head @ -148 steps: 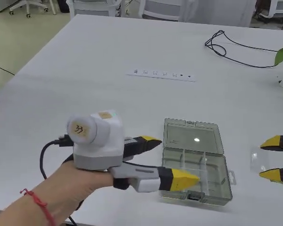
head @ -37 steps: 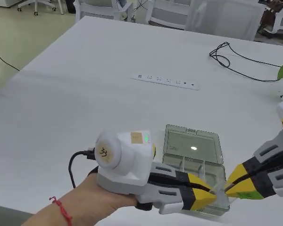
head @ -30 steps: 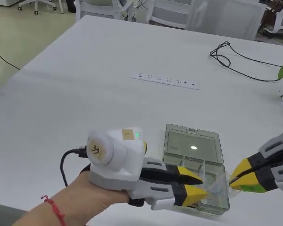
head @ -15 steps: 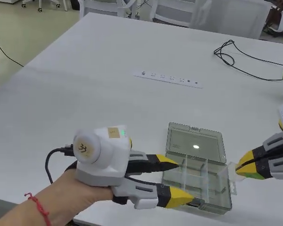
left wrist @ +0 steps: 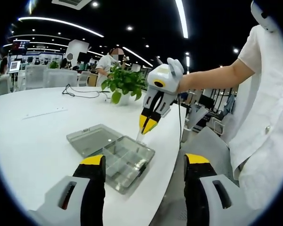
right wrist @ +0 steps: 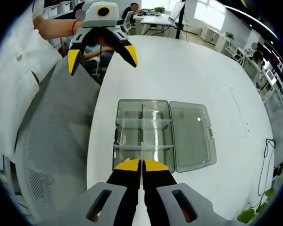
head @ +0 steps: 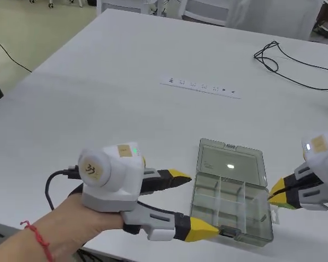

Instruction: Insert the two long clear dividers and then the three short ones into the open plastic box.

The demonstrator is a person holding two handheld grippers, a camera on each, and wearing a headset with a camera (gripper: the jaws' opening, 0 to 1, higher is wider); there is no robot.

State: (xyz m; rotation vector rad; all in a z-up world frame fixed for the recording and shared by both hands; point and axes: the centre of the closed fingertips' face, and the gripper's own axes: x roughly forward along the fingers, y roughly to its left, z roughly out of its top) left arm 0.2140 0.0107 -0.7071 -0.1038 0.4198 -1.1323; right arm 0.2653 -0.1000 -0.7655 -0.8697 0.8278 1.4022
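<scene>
Table (head: 98,82): power strip (head: 200,87) beyond box (head: 230,164); left gripper (head: 197,203) agape, right gripper (head: 273,195) tight on divider (left wrist: 140,136).

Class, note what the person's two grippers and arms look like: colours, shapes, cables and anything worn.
Both the left gripper and right gripper have white-and-grey bodies with tapering black jaws tipped in yellow. A black cable trails from the left one. The left wrist wears a red string bracelet; the right arm has a white short sleeve.

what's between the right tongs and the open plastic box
A thin clear divider, seen edge-on, pinched in the shut right tongs and reaching toward the plastic box; whether it touches the box is unclear. The right gripper view shows it.
</scene>
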